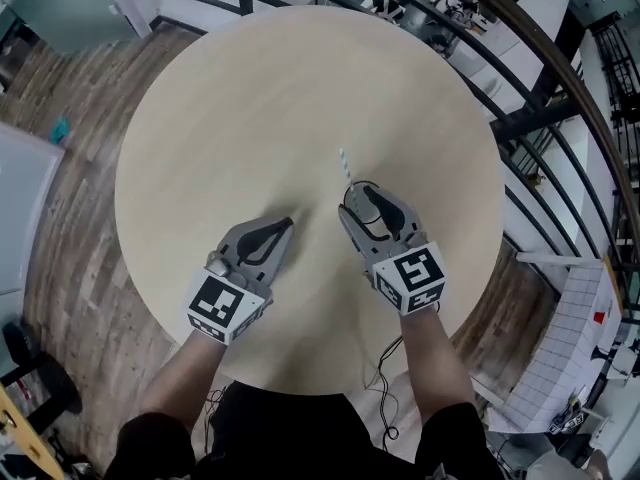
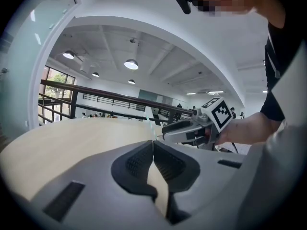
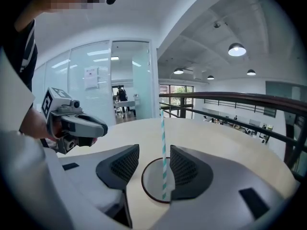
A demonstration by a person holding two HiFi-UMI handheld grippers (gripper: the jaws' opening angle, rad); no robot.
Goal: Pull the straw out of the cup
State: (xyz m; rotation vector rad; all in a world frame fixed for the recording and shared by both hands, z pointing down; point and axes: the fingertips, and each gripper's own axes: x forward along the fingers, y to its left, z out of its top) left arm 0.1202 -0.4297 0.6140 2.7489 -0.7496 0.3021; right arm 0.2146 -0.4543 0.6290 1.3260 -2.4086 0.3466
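Note:
A white-and-teal striped straw [image 3: 163,147] stands upright in a cup with a dark rim [image 3: 144,183] on the round pale table [image 1: 250,98]. My right gripper [image 3: 154,150] is open, its jaws standing either side of the cup with the straw between them, close to the right pad. In the head view the straw [image 1: 345,165] sticks up just past the right gripper [image 1: 357,190], and the jaws hide the cup. My left gripper [image 1: 288,223] hovers low over the table to the left of it, shut with nothing in it, its pads meeting at the tips [image 2: 153,145].
The table's near edge runs just behind both hands. A dark railing [image 1: 520,88] curves round the far and right side. Wood floor [image 1: 60,228] lies to the left. A cable [image 1: 385,388] hangs below the table by the person's legs.

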